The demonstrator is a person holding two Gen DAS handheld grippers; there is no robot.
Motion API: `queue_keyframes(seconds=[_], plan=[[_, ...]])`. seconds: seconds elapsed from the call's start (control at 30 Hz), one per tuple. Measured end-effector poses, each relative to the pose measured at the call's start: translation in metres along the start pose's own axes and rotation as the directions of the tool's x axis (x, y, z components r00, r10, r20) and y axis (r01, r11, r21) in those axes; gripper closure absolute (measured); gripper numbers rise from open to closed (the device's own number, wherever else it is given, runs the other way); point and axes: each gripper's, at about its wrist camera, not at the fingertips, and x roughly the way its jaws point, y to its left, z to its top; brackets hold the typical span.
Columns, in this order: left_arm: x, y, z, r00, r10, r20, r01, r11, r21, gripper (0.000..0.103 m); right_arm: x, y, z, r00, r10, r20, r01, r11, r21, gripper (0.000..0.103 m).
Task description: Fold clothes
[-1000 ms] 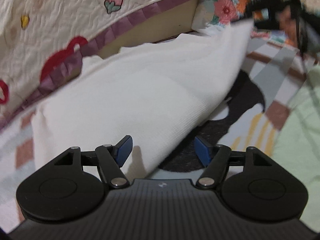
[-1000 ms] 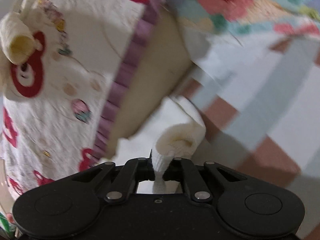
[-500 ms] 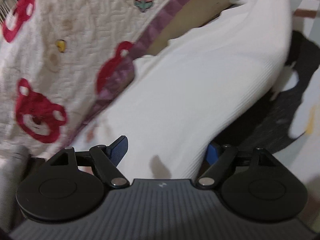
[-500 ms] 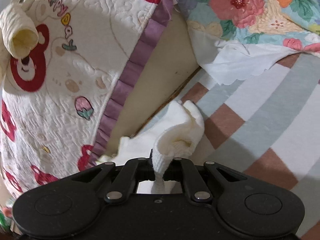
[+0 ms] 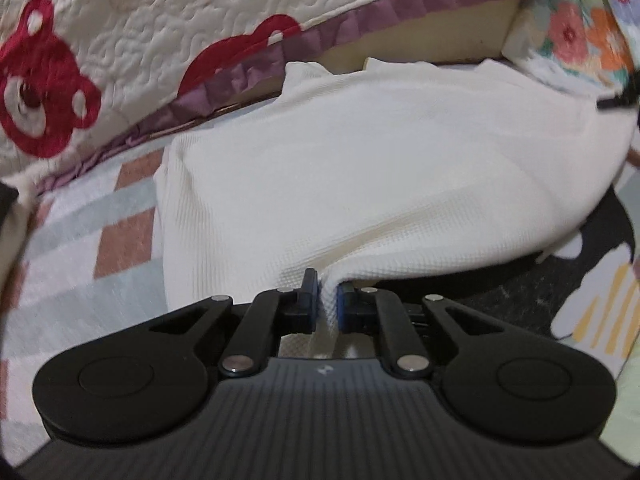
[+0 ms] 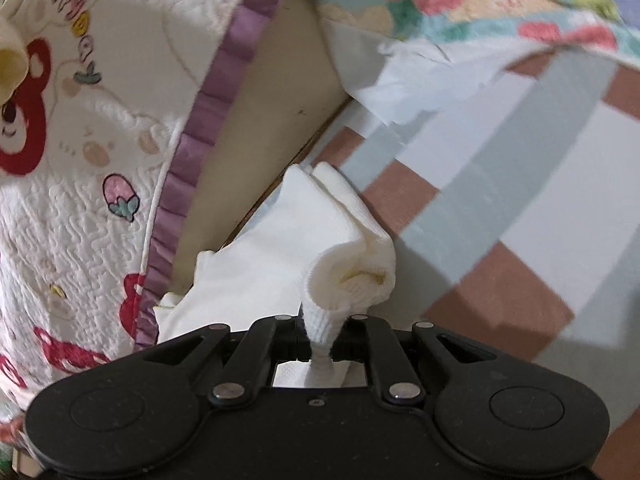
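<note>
Left gripper: your left gripper [image 5: 328,300] is pinched on a fold of the white garment [image 5: 380,168]; the blue pads [image 5: 314,300] press the waffle-knit cloth from both sides, with a narrow strip of fabric running back between them toward the gripper body.

Right gripper: your right gripper [image 6: 322,334] is clamped on a bunched, ribbed edge of the same white garment [image 6: 280,240]; the cloth gathers into a tight neck at the fingers and swells into a rolled lump just past them, toward 12 o'clock.

Garment, left view: it spreads from your pinch point up toward 12 and out to 3 o'clock, lifted off the floor at the near edge, with a dark shadow under it around 3 to 4 o'clock.

Garment, right view: it trails from the fingers toward 10 o'clock and ends near the bed base.

Floor mat: the checked mat [image 5: 120,232] in pink, grey and white lies under the garment; in your right view it fills 1 to 4 o'clock [image 6: 500,200].

Bedspread: the quilted cover with red bears and a purple frill [image 5: 248,68] hangs from 9 to 1 o'clock in your left view, and from 8 to 12 o'clock in your right view [image 6: 208,100].

Floral quilt: it sits at 1 to 2 o'clock in both views [image 6: 460,4].
</note>
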Motion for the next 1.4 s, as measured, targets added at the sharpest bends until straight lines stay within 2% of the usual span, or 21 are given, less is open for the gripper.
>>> queue_keyframes(seconds=[0.13,0.2,0.27,0.33,0.37,0.4,0.43,0.47,0.5,0.53,0.57,0.6,0.67,0.77,0.83,0.9,1.03,1.13,1.27,1.33,1.4], plan=[[0.001,0.0,-0.003,1.0,0.008,0.013,-0.008,1.0,-0.01,0.091,0.004,-0.011,-0.011,0.999,-0.031,-0.026,0.033,0.998,0.06,0.075],[0.002,-0.001,-0.003,0.998,0.04,0.038,-0.041,0.999,0.005,0.087,0.005,-0.017,-0.02,0.999,-0.025,-0.033,0.028,0.994,0.103,0.062],[0.003,-0.003,-0.003,0.995,0.077,0.067,-0.079,0.997,0.025,0.067,0.005,-0.019,-0.031,1.0,0.001,-0.03,0.004,0.988,0.156,0.062],[0.003,-0.004,-0.003,0.993,0.086,0.076,-0.089,0.995,0.04,0.065,0.003,-0.017,-0.039,0.999,0.031,-0.012,-0.028,0.984,0.176,0.059],[0.003,-0.004,-0.003,0.993,0.09,0.081,-0.094,0.994,0.048,0.065,0.003,-0.016,-0.042,0.999,0.035,-0.001,-0.035,0.983,0.179,0.053],[0.003,-0.004,-0.003,0.992,0.095,0.086,-0.1,0.994,0.055,0.065,0.006,-0.016,-0.042,1.0,0.018,0.011,-0.02,0.985,0.17,0.052],[0.003,-0.005,-0.003,0.991,0.099,0.09,-0.105,0.993,0.062,0.065,0.01,-0.018,-0.04,1.0,0.006,0.026,-0.011,0.986,0.165,0.055],[0.003,-0.005,-0.004,0.99,0.103,0.095,-0.11,0.991,0.069,0.071,0.013,-0.02,-0.037,0.999,0.012,0.05,-0.02,0.986,0.163,0.054],[0.002,-0.004,-0.003,0.99,0.097,0.098,-0.104,0.992,0.068,0.079,0.017,-0.022,-0.034,0.997,0.017,0.074,-0.029,0.987,0.161,0.055],[0.0,-0.002,-0.001,0.992,0.074,0.104,-0.079,0.995,0.052,0.098,0.02,-0.024,-0.031,0.996,0.033,0.088,-0.048,0.985,0.165,0.056],[-0.006,-0.003,0.001,0.99,0.068,0.127,-0.075,0.996,0.052,0.098,0.024,-0.025,-0.026,0.994,0.071,0.086,-0.086,0.98,0.182,0.088],[-0.016,-0.008,0.005,0.983,0.089,0.162,-0.102,0.992,0.077,0.098,0.024,-0.026,-0.022,0.988,0.122,0.094,-0.14,0.966,0.219,0.094],[-0.037,-0.008,0.006,0.976,0.1,0.193,-0.117,0.99,0.081,0.099,0.008,-0.02,-0.017,0.955,0.252,0.159,-0.292,0.898,0.328,0.095],[-0.069,-0.003,0.002,0.973,0.095,0.212,-0.109,0.993,0.054,0.1,-0.027,0.017,0.0,0.934,0.317,0.163,-0.343,0.923,0.174,0.095],[-0.09,0.0,0.0,0.97,0.093,0.224,-0.103,0.994,0.037,0.1,-0.047,0.022,0.007,0.93,0.328,0.168,-0.353,0.923,0.153,0.095],[-0.107,0.002,-0.003,0.97,0.085,0.227,-0.093,0.995,0.025,0.1,-0.055,0.012,0.002,0.945,0.295,0.143,-0.315,0.938,0.143,0.095],[-0.091,-0.017,-0.022,0.993,0.044,0.111,-0.059,0.989,0.135,0.1,-0.063,-0.013,-0.015,0.98,0.189,0.068,-0.195,0.975,0.102,0.095],[-0.093,-0.019,-0.028,0.995,0.048,0.089,-0.061,0.987,0.149,0.1,-0.058,-0.033,-0.031,0.992,0.125,0.024,-0.127,0.983,0.131,0.095],[-0.108,-0.009,-0.031,0.995,0.055,0.089,-0.063,0.993,0.097,0.1,-0.061,-0.034,-0.028,0.986,0.162,0.026,-0.164,0.977,0.137,0.095],[-0.104,-0.005,-0.036,0.998,0.033,0.045,-0.036,0.997,0.073,0.1,-0.062,-0.025,-0.021,0.985,0.173,0.015,-0.174,0.981,0.085,0.095],[-0.094,-0.003,-0.04,0.999,0.018,-0.035,-0.016,0.999,0.041,0.1,-0.057,-0.02,-0.018,0.988,0.154,-0.006,-0.153,0.987,0.051,0.095]])
